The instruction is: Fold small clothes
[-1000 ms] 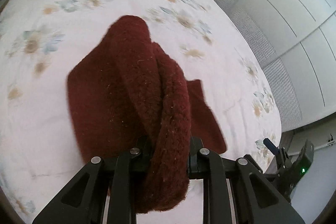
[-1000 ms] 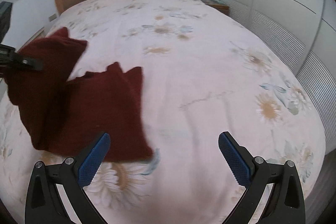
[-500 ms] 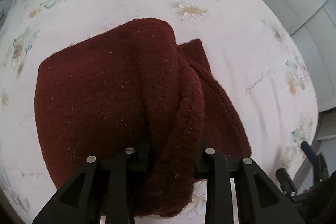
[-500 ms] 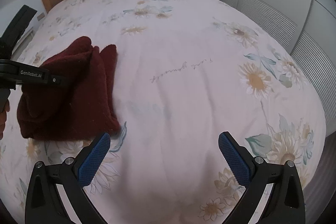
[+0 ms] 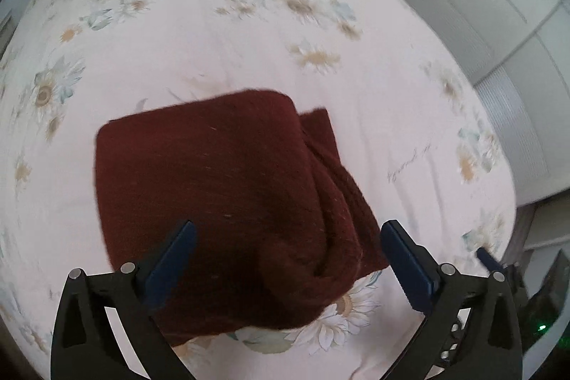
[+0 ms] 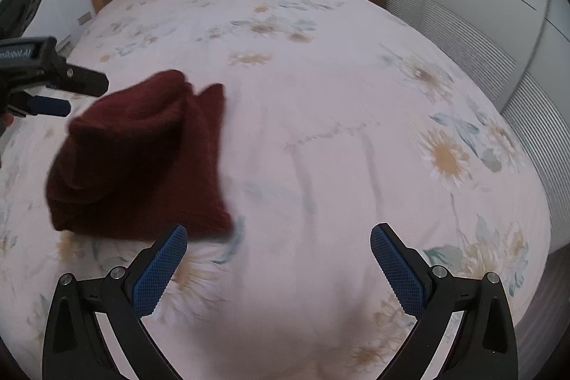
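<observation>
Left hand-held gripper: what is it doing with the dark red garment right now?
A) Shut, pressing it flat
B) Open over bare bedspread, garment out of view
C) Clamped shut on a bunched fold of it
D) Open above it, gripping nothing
D: the left hand-held gripper has its blue fingers spread wide apart, and the dark red garment lies folded on the bedspread, gripped by neither finger.

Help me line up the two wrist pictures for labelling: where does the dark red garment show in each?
Left wrist view: the dark red garment fills the lower centre, lying folded on the bed just beyond the open left gripper.
Right wrist view: the garment lies at mid-left, ahead of the open right gripper.
Shared landmark: the floral bedspread.
</observation>
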A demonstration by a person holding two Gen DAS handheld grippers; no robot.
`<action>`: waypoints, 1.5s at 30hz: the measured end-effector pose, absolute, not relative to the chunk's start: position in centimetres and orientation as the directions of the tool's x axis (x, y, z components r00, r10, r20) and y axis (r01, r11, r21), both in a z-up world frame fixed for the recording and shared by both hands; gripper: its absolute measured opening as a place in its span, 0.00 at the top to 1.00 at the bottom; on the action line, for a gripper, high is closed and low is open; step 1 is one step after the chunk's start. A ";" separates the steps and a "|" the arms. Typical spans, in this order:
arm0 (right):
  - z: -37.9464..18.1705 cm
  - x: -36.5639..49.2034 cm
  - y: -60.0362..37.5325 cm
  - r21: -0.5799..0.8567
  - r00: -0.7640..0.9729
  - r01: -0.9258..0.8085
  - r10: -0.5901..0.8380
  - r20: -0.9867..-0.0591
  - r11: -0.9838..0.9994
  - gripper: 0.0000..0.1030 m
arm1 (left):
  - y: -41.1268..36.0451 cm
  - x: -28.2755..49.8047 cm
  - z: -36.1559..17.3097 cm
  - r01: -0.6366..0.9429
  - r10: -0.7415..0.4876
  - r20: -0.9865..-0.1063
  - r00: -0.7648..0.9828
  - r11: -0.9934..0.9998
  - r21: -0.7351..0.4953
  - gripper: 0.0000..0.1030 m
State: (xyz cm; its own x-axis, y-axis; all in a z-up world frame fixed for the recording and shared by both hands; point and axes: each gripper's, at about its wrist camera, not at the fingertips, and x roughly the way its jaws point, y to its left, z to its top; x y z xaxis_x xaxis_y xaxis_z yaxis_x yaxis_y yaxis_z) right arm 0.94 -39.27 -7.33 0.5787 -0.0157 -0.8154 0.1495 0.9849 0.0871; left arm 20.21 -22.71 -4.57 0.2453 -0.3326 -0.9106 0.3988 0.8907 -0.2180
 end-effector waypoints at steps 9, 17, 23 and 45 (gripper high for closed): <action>-1.8 7.3 -33.9 0.107 0.584 -0.006 0.090 -0.807 0.994 0.00 | -13.7 20.8 -3.5 0.298 -0.218 -0.918 0.331 0.947 -0.117 0.01; -2.5 15.8 -28.0 0.119 0.430 -0.093 0.147 -0.891 0.989 0.18 | -6.4 18.2 -6.3 0.197 -0.184 -0.918 0.352 0.973 -0.119 0.01; -7.8 17.6 -26.2 0.148 0.242 -0.086 0.165 -0.956 0.985 0.22 | -3.9 17.1 -7.2 0.178 -0.222 -0.922 0.317 0.969 -0.172 0.01; -8.8 13.5 -33.5 0.316 0.327 0.027 0.290 -0.899 0.949 0.75 | -5.6 16.2 -9.6 0.260 -0.230 -0.931 0.283 0.953 -0.156 0.01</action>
